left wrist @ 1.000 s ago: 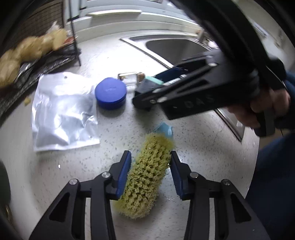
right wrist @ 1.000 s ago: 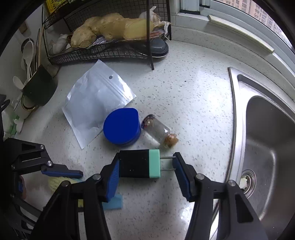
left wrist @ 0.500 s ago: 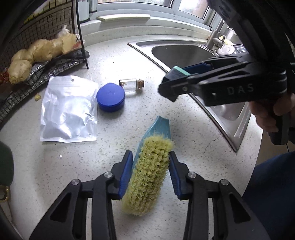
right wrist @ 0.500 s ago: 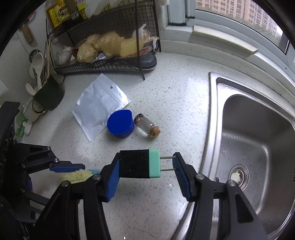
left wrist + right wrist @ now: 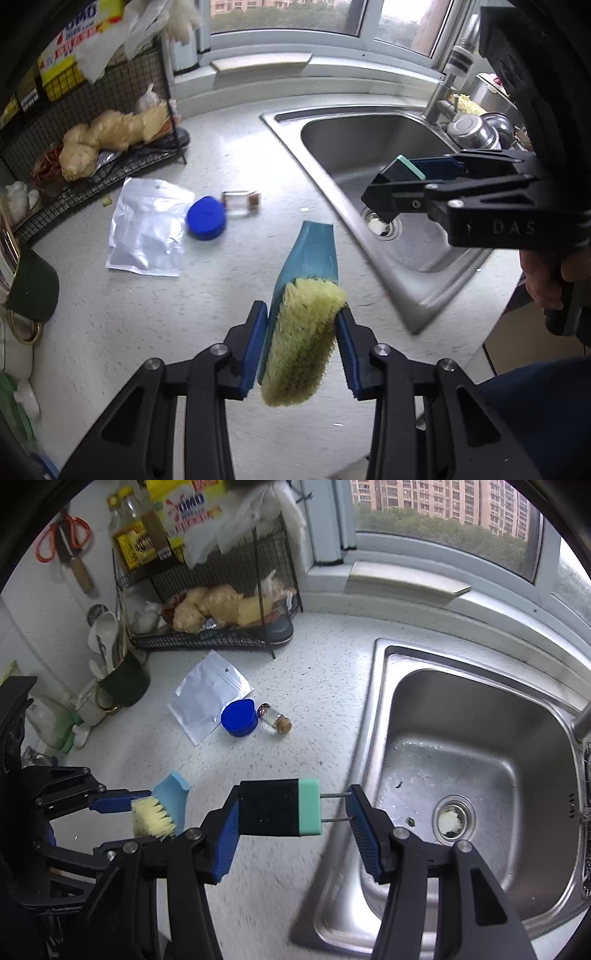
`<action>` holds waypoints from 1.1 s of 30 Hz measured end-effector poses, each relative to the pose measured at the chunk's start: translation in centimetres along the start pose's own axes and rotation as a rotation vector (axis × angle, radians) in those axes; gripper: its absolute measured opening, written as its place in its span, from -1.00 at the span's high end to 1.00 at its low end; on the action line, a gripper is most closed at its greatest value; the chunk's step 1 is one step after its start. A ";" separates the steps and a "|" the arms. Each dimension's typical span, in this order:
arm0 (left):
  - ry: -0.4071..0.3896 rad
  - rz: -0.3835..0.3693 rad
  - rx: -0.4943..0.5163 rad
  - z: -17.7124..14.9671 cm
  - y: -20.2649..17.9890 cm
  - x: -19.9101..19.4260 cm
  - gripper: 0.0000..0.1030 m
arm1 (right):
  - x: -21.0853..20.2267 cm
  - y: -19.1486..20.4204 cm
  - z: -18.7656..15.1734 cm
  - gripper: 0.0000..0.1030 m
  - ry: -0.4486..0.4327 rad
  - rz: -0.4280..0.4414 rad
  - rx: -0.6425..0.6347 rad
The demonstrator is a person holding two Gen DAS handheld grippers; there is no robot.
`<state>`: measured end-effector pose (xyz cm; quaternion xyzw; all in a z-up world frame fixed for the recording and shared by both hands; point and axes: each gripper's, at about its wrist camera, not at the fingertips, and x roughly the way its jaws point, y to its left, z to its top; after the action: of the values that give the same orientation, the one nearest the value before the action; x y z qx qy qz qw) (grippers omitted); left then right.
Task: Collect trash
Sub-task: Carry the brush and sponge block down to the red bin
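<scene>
Both claws were full: left gripper (image 5: 301,345) clamped the brush (image 5: 301,332), right gripper (image 5: 291,819) the plug (image 5: 279,808); remaining bag (image 5: 210,694), lid (image 5: 239,717) and bottle (image 5: 273,720) lay beyond, left of the sink (image 5: 380,686).

Both cameras ride just behind their fingers and look steeply down on the speckled white counter (image 5: 122,314). The left view faces the window over the stainless steel sink (image 5: 369,155); the right view looks from beside it. Both share the sink, the black wire rack (image 5: 207,638) and the round blue lid (image 5: 205,218).

Left claw (image 5: 301,343) clamped and lifted, right claw (image 5: 291,825) clamped alongside
</scene>
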<state>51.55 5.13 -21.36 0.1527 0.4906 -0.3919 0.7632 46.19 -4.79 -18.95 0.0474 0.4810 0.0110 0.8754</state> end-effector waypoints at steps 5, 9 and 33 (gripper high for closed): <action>0.012 0.056 0.007 0.3 -4.8 -0.8 0.35 | -3.2 -1.9 -2.4 -0.02 -0.024 0.009 -0.002; 0.010 0.093 -0.033 -0.1 -9.5 -2.2 0.35 | -5.8 -3.5 -5.0 -0.02 -0.048 0.014 0.004; -0.046 0.291 -0.390 -9.7 -39.0 -6.1 0.38 | -22.1 -13.7 -25.8 -0.02 -0.079 0.070 -0.069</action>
<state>15.05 -11.34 -14.72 0.0628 0.5122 -0.1791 0.8376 12.20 -17.99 -15.38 0.0343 0.4432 0.0561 0.8940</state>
